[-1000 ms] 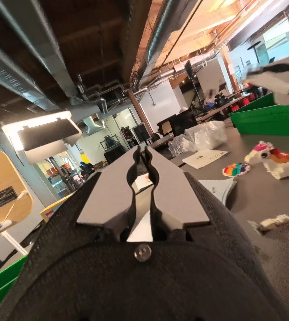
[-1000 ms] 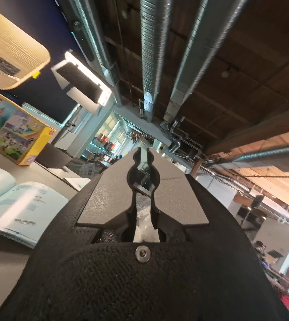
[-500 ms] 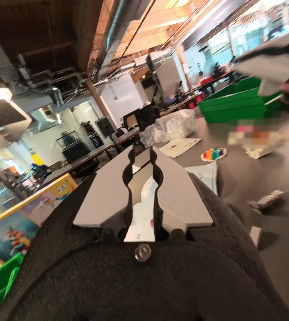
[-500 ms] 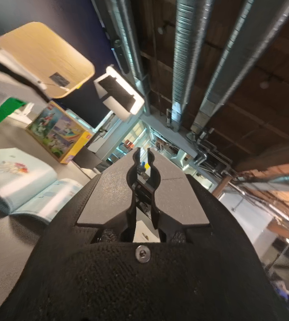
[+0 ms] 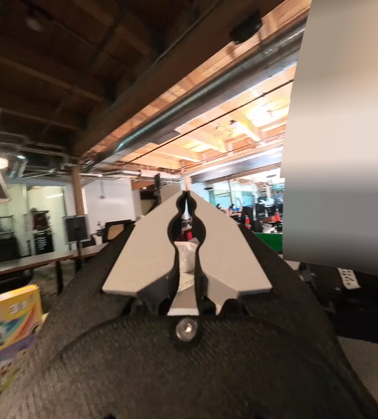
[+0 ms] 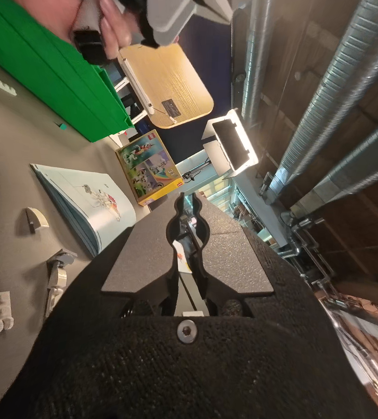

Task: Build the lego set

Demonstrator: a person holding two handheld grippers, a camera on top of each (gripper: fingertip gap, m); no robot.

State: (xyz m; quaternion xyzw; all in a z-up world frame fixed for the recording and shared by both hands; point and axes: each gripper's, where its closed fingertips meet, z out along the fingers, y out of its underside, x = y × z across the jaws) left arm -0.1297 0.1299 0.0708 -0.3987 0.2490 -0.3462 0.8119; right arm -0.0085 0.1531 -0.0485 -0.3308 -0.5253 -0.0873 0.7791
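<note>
My left gripper [image 5: 186, 193] has light grey fingers. It is shut and empty, raised off the table and pointing across the room. My right gripper [image 6: 188, 195] has dark grey fingers. It is shut with nothing between them and is rolled sideways, so the grey table [image 6: 6, 158] runs down the left. Loose Lego pieces lie there: a white quarter-round piece [image 6: 33, 220], grey pieces [image 6: 57, 277], a white brick [image 6: 1, 310] and a white plate [image 6: 4, 87]. The open instruction booklet [image 6: 88, 199] lies beside them.
The Lego box [image 6: 148, 167] stands behind the booklet and also shows in the left wrist view [image 5: 4, 328]. A green bin [image 6: 47, 68] lies along the table edge. A hand holding the other gripper [image 6: 115, 25] is at the top. A wooden board [image 6: 167, 84] hangs beyond. My right fingertips sit around 20 centimetres from my left ones. The left gripper is farther from the white quarter-round piece [image 6: 33, 220], some 25 centimetres, than the right, some 12 centimetres.
Both grippers have swung. The left view has tilted up, so the unicorn model and table pieces are out of sight. The right view has rolled and now shows the table and loose pieces.
</note>
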